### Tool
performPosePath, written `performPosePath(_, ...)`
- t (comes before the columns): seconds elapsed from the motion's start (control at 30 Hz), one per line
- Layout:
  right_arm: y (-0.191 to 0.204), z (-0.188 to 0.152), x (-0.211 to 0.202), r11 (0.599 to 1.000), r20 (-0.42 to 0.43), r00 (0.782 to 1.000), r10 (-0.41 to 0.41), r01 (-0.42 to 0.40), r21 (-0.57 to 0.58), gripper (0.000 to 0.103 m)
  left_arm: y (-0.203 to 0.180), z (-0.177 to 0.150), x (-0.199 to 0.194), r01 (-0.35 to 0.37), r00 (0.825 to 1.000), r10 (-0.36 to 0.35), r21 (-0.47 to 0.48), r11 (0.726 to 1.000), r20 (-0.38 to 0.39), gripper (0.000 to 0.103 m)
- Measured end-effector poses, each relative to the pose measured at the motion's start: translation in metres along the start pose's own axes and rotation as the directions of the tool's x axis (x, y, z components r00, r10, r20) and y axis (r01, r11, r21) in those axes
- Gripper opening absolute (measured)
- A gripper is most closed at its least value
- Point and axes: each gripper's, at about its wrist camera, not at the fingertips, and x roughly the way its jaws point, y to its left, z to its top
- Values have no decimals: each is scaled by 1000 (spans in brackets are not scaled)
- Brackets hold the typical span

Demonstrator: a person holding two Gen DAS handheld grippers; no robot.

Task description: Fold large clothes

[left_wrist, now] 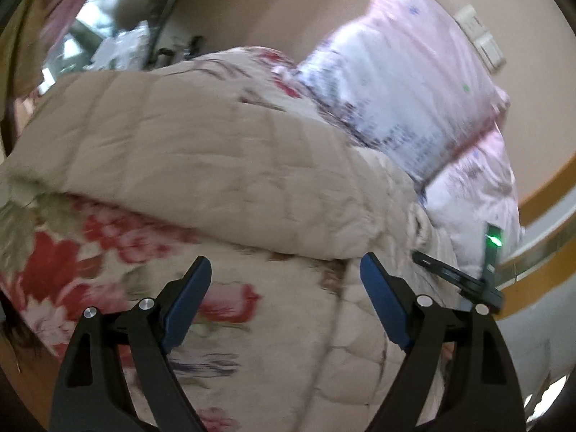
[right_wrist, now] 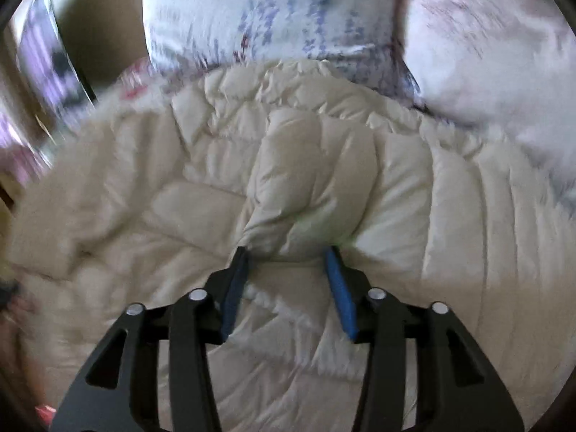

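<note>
On the bed, folded quilt (left_wrist: 201,165) lies doubled at 12 o'clock of left gripper (left_wrist: 284,270), spread empty; right gripper (right_wrist: 288,255) half-spread over a puff (released, probably).

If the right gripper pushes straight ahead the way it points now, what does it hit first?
Most likely the puffed fold of the cream quilt just past the right gripper, whose jaws stand apart. Depth is unclear; the pillows lie beyond.
</note>
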Motion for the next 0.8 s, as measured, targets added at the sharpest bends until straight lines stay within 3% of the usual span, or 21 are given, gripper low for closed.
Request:
performPosePath(0.07,-7,-4,-15,997,21,998,60,-61,51,65,17,2,-1,8,1000,-7,-79,997,14,85)
performPosePath(0.17,-15,-13,-36,993,47,995,90,-94,77,67,39,5,-1,19,999,-12,-197,980,34,84)
performPosePath(0.33,-21,-25,-52,987,43,991,129,-132,96,69,62,9,-5,66,993,-28,-343,937,113,75)
performPosePath(0.63,-23,-38,-64,983,46,986,159,-162,82,72,96,19,-4,120,984,-35,-501,857,175,45)
performPosePath(0.73,-29,-42,-68,985,56,987,150,-154,83,72,103,22,-5,115,983,-26,-503,857,181,37)
performPosePath(0.8,-35,-43,-69,984,61,987,148,-153,90,72,105,24,-4,102,984,-11,-502,859,180,23)
